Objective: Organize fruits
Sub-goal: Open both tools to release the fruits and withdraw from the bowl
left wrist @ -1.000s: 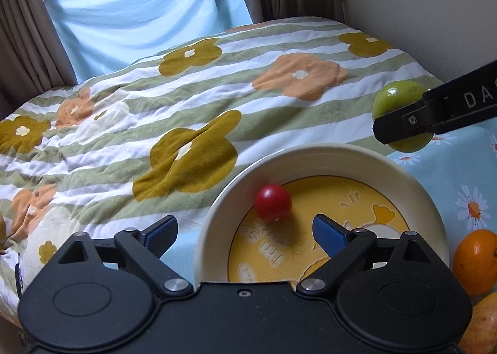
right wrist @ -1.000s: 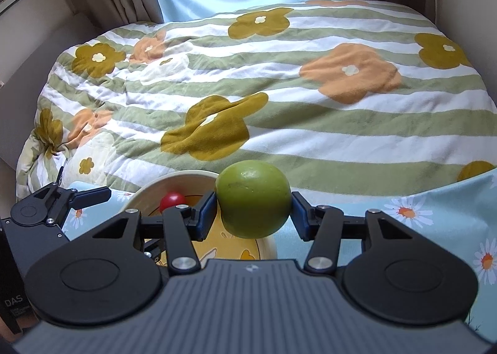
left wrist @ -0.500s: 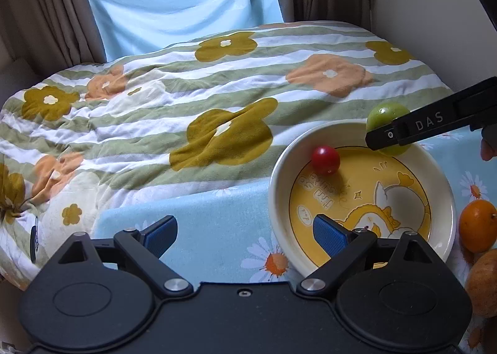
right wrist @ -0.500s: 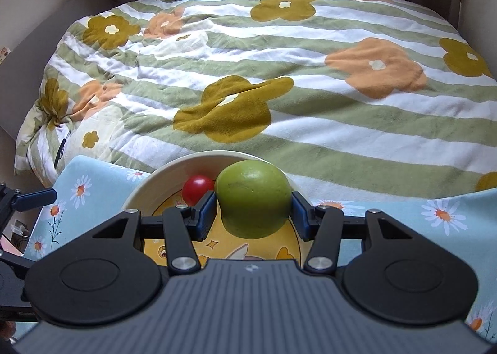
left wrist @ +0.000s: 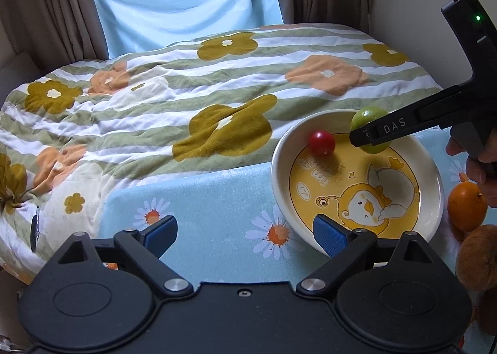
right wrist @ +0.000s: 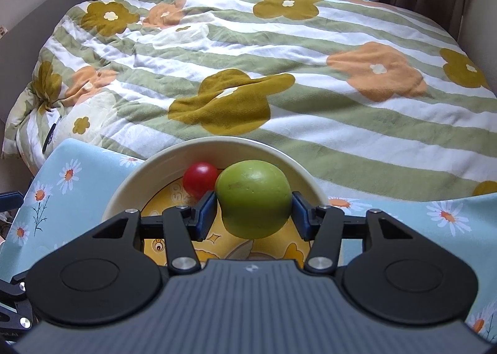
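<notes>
The right gripper (right wrist: 254, 209) reaches over the round cream bowl with a yellow cartoon chick print (right wrist: 124, 195), with the smooth green round fruit (right wrist: 254, 202) between its 2 blue pads. Its jaws have just been opening: a thin gap shows at the left pad, the right pad looks about touching, and the fruit sits low against the bowl's floor at about 12 o'clock inside the rim. Just beside it, at its 10 o'clock, lies the small glossy red round fruit (right wrist: 200, 179); whether the 2 touch I cannot tell.

In the left wrist view the same bowl (left wrist: 435, 174) sits on a pale blue cloth printed with white daisies (left wrist: 217, 198), with the red fruit (left wrist: 322, 143) at 11 o'clock and the green fruit (left wrist: 371, 130) at 1 o'clock, crossed by the right gripper's (left wrist: 360, 138) black finger marked DAS. A person's hand (left wrist: 480, 167) grips that tool's handle at the bowl's 3 o'clock.

The left gripper (left wrist: 245, 234) hangs over the cloth with its jaws spread wide and nothing between them; its right pad overlaps the bowl's near rim in the picture.

Outside the bowl at 4 o'clock lie an orange citrus fruit (left wrist: 466, 205) and, nearer the camera, a rough brown fruit (left wrist: 478, 257). Beyond everything stretches a green-and-white striped quilt with orange and mustard flowers (left wrist: 186, 99).
</notes>
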